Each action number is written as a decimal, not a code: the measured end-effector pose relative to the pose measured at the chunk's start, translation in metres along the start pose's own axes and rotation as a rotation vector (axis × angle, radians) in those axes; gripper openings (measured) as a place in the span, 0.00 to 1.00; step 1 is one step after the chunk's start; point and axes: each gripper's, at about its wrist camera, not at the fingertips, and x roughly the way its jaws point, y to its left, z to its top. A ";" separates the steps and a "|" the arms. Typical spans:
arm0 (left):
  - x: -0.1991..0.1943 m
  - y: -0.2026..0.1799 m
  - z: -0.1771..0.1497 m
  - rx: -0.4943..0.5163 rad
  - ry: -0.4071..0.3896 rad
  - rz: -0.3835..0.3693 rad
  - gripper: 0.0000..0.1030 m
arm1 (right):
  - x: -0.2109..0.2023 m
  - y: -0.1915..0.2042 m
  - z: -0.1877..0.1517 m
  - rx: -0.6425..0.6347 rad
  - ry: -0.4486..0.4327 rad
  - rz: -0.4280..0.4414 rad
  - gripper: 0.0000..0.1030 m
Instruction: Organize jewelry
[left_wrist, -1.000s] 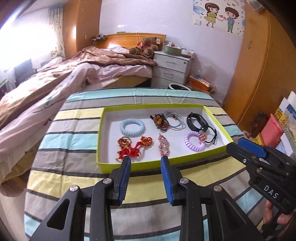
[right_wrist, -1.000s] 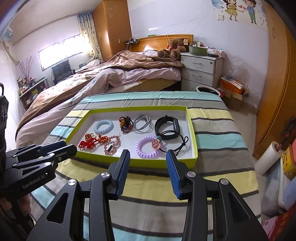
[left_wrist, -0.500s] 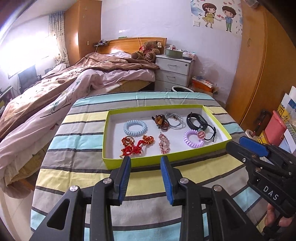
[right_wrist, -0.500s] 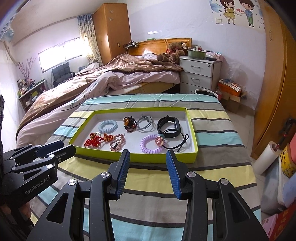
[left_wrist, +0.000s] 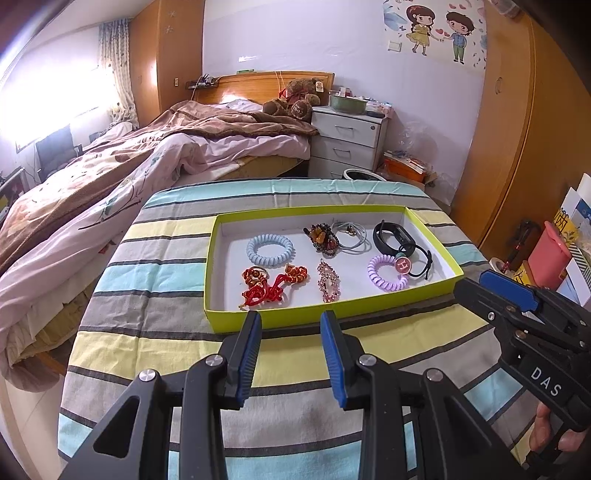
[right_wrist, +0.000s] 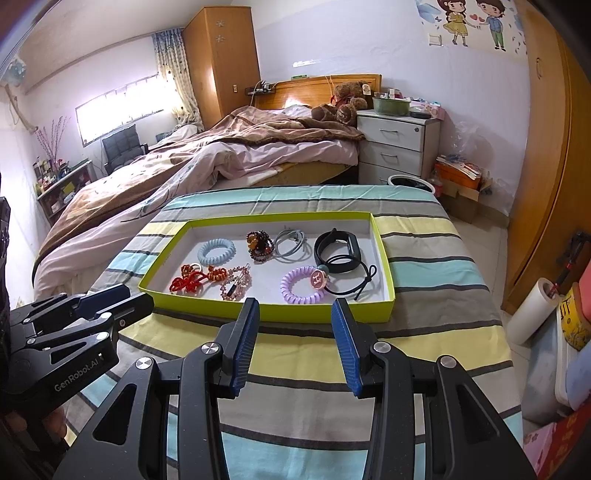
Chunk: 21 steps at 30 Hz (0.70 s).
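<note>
Striped tablecloth (left_wrist: 155, 332) around tray (left_wrist: 332, 317)

Bedroom, daylit. Bright window (right_wrist: 118, 107) at upper left of the right wrist view, curtain (right_wrist: 173, 74) beside it. Unmade bed (left_wrist: 147, 162) with wooden headboard (left_wrist: 266, 86) at centre left. White nightstand (left_wrist: 347, 144) right of it. Tall wooden wardrobes (left_wrist: 517, 147) along the right edge. Cartoon sticker (left_wrist: 436, 31) on pale wall, upper right.

Beyond my work an unmade bed (left_wrist: 155, 173) stretches off to the left, a brown teddy bear (left_wrist: 295, 101) propped against its wooden headboard. Beside it I see a white nightstand (left_wrist: 349, 144), and a cartoon couple sticker (left_wrist: 437, 31) on the wall above.
</note>
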 end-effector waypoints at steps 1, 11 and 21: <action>0.000 0.000 0.000 0.000 0.000 0.000 0.32 | 0.000 0.000 0.000 0.000 0.000 -0.001 0.40; 0.001 0.001 0.001 0.000 0.002 0.005 0.32 | 0.000 0.001 -0.001 0.000 0.000 -0.003 0.40; 0.001 0.001 0.001 -0.001 0.002 0.002 0.32 | 0.000 0.000 -0.001 0.003 -0.002 -0.007 0.40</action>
